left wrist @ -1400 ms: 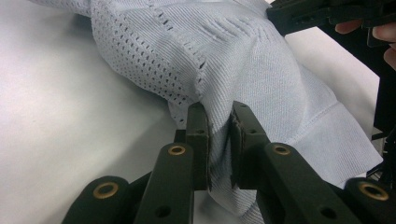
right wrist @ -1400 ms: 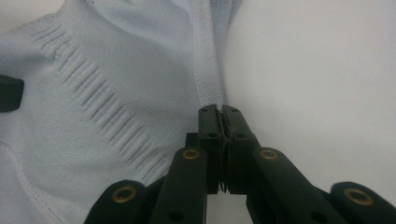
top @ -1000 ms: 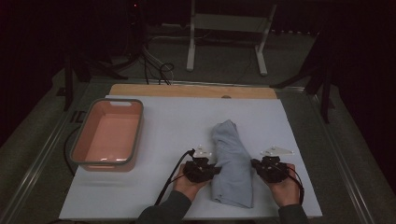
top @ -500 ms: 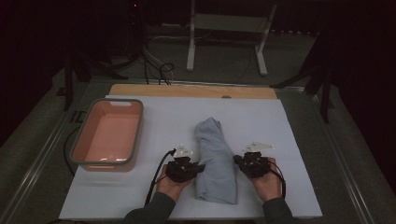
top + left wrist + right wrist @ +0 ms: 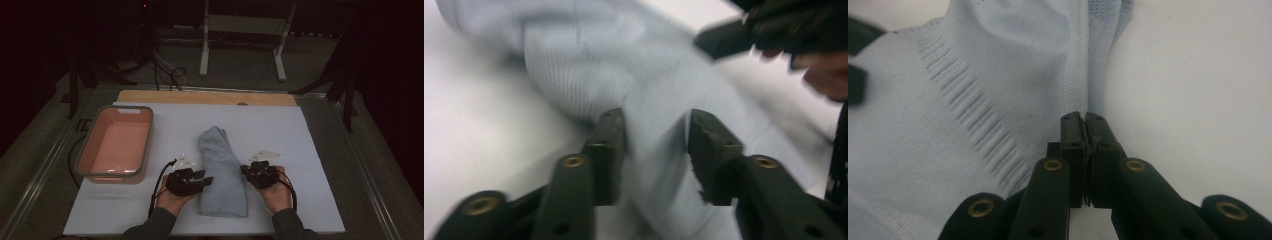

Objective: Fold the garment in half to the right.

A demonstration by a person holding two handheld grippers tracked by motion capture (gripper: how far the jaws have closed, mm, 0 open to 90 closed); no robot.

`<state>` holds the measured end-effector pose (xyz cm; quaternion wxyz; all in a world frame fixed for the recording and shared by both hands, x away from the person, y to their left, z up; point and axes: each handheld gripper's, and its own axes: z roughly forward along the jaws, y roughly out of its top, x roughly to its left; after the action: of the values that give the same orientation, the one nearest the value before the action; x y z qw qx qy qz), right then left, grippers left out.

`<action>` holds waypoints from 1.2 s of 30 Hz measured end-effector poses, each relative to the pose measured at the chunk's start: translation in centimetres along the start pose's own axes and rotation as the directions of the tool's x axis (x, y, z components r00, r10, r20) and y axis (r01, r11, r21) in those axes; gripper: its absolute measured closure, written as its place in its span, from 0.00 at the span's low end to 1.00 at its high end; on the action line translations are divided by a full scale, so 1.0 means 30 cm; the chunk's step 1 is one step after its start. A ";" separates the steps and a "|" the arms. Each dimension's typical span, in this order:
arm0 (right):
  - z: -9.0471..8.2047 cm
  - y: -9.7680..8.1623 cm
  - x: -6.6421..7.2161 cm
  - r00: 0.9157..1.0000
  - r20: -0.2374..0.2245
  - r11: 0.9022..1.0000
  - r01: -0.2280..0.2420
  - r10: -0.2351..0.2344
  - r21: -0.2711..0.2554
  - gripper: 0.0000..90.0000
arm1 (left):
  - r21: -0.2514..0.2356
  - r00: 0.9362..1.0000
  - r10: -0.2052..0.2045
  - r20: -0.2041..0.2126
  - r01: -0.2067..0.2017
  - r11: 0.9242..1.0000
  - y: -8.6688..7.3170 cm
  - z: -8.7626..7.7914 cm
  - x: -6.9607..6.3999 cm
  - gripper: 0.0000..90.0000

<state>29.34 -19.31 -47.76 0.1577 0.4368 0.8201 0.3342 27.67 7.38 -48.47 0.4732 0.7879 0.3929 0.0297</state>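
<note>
Left claw (image 5: 206, 180) newly released beside the folded cloth (image 5: 223, 172), shifted leftward; right claw (image 5: 244, 171) clenched on its edge.

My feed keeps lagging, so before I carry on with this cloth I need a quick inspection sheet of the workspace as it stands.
Surface: white sheet over a table with a wooden strip along its far edge.
Job's things: light blue cloth, folded into a long bundle, lying mid-sheet between the hands.
Clutter: pink tub left of the cloth, nothing seen in it.
Grippers: left tongs just opened, jaws apart astride a cloth fold; right tongs shut on the cloth's hem.
Cables: a black cable loops from the left tongs; more cables on the floor beyond the table.
Surroundings: dark room, white metal stand behind.
</note>
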 end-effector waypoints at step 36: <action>0.021 0.213 -0.012 0.997 -0.074 0.996 -0.005 -0.002 -0.091 0.56 | 0.042 0.997 0.060 0.048 -0.062 0.997 0.039 0.138 -0.082 0.70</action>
<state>33.80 -16.82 -43.86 0.1464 0.4173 0.8090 0.3872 28.40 2.52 -49.05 0.4640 0.8102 0.3579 0.0170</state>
